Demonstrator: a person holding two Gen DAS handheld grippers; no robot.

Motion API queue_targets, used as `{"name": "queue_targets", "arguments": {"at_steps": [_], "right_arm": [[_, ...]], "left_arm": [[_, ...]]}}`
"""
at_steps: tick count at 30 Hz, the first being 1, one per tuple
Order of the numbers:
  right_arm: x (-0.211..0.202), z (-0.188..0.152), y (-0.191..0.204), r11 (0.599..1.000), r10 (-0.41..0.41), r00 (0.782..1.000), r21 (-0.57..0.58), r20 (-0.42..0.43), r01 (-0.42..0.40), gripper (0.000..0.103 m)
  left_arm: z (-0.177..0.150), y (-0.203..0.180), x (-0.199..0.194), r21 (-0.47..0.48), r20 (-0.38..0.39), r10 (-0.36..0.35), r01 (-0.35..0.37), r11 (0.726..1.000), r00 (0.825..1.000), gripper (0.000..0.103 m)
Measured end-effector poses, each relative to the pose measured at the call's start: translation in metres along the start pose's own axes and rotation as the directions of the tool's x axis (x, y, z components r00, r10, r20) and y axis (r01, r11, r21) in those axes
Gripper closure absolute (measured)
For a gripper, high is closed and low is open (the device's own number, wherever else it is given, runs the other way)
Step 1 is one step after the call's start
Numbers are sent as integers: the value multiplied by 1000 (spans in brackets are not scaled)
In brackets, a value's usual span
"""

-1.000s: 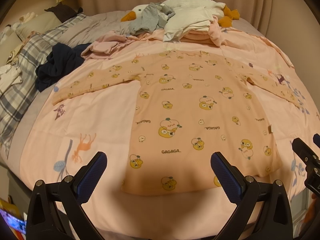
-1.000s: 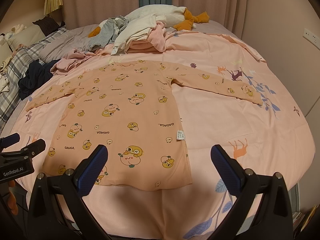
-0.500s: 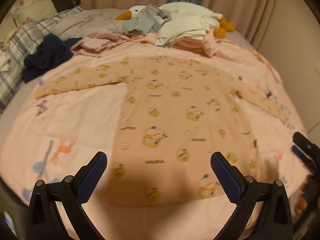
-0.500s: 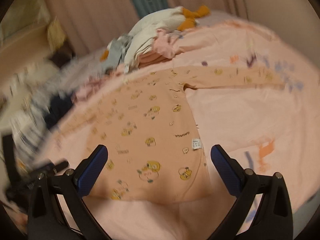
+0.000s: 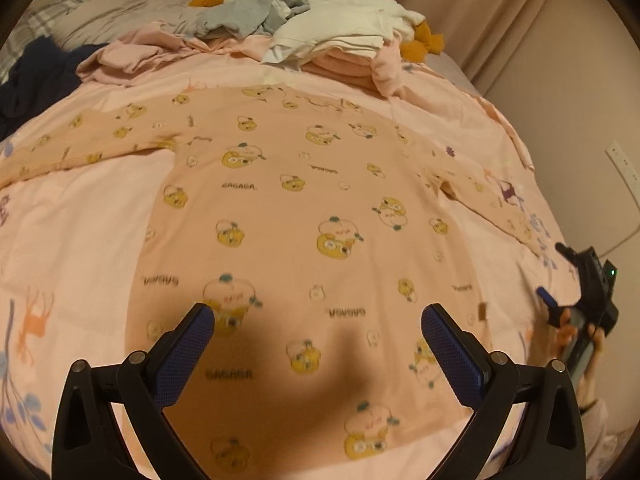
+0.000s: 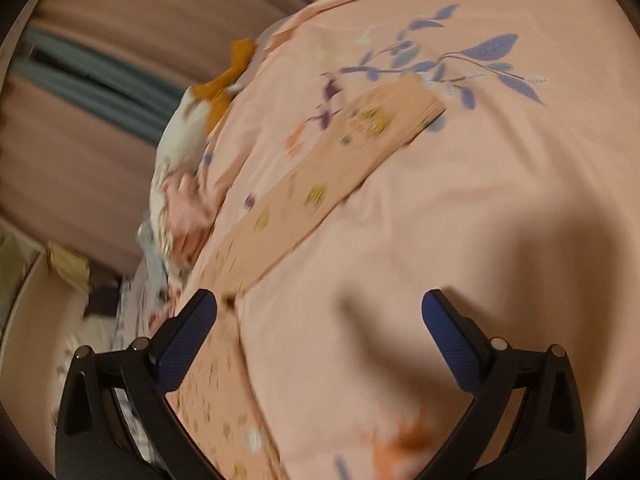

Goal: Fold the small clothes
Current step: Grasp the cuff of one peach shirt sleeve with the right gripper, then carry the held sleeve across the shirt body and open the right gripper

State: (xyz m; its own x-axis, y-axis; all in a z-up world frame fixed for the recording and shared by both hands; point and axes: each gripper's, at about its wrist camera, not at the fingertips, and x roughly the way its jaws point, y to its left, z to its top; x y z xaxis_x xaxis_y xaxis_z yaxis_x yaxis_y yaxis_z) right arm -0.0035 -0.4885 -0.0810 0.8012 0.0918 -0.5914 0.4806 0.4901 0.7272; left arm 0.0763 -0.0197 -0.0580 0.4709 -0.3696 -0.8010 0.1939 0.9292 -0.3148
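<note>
Both wide open, the left hand-held gripper (image 5: 316, 334) hovers over the shirt (image 5: 304, 216); ahead of the right hand-held gripper (image 6: 320, 320), its blurred sleeve (image 6: 340, 160) crosses the bed (image 6: 500, 208)

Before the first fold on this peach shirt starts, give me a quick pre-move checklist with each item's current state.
1. Peach shirt spread flat on the bedsheet: ok.
2. Both sleeves extended outward: ok; right sleeve lies straight.
3. Left gripper open, holding nothing: ok.
4. Right gripper open, holding nothing: ok.
5. Clothes pile clear of the shirt's collar: cannot tell, they look very close.
6. Right gripper lined up on the sleeve cuff: not ok; cuff sits well ahead, view blurred.
</note>
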Motion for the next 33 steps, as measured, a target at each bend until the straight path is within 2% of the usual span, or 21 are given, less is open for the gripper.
{"name": "queue_targets", "arguments": {"at_steps": [4,10,12,14,15,17,18,20,25,29,33], "right_arm": [[27,32,-13,998,12,1000,65,25,-13,6],[55,79,-21,988,18,991,151,132,-38,12],[58,88,-23,986,5,987,165,164,-32,20],[63,95,-25,985,-25,984,170,178,-6,48],[64,98,-29,984,-52,982,176,180,20,57],[67,99,-37,980,-90,979,192,182,54,93],[66,100,-42,975,-108,977,210,183,68,97],[63,100,-49,972,-86,977,234,193,40,96],[52,100,-21,986,-128,972,129,196,103,94],[40,103,28,994,-107,971,-3,214,110,94],[28,97,99,970,-105,972,-194,211,147,94]], "left_arm": [[15,2,13,-3,0,33,-33,999,999,0],[32,10,30,-37,4,63,-63,997,998,0],[37,13,35,-47,0,72,-72,996,997,0],[40,16,37,-56,-1,77,-77,995,997,0],[41,18,38,-61,0,79,-79,995,997,0],[43,23,38,-71,1,89,-89,994,996,0],[43,26,38,-76,1,95,-94,993,996,0],[44,30,38,-85,-4,101,-101,991,995,0],[42,47,31,-127,-4,136,-135,983,991,0],[41,64,23,-164,0,125,-124,979,992,0],[36,81,9,-175,15,139,-135,975,990,0]]}}
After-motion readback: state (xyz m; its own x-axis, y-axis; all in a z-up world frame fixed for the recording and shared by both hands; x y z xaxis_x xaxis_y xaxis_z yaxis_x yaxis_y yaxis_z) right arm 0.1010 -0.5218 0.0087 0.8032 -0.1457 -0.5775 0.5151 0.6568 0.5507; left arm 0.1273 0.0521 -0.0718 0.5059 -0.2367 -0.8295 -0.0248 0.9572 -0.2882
